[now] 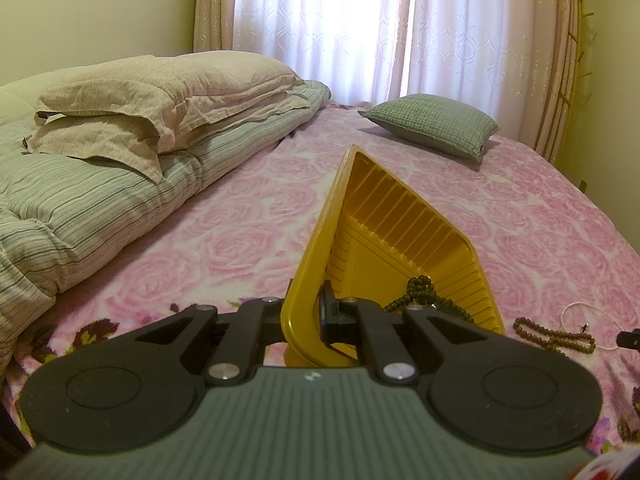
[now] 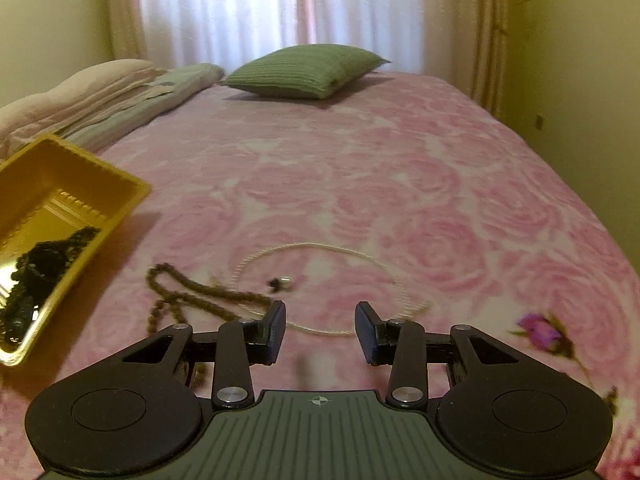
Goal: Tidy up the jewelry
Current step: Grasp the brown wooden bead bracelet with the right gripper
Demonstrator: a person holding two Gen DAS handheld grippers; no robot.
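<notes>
My left gripper (image 1: 310, 316) is shut on the near rim of a golden plastic tray (image 1: 400, 216), holding it tilted up off the pink bedspread. Dark bead strands (image 1: 420, 288) lie in the tray's low corner; in the right wrist view the tray (image 2: 100, 176) sits at the left with the dark beads (image 2: 44, 264) inside. My right gripper (image 2: 320, 332) is open just above the bed, nothing between its fingers. Ahead of it lie a brown bead necklace (image 2: 188, 296) and a thin white cord necklace (image 2: 332, 252) with a small clasp. Those brown beads (image 1: 552, 334) and the cord (image 1: 576, 312) also show right of the tray.
A pink rose-patterned bedspread (image 2: 400, 184) covers the bed. A green cushion (image 2: 308, 68) lies at the far end by the curtains. Folded striped bedding and beige pillows (image 1: 152, 96) are stacked along the left side. A wall borders the bed on the right.
</notes>
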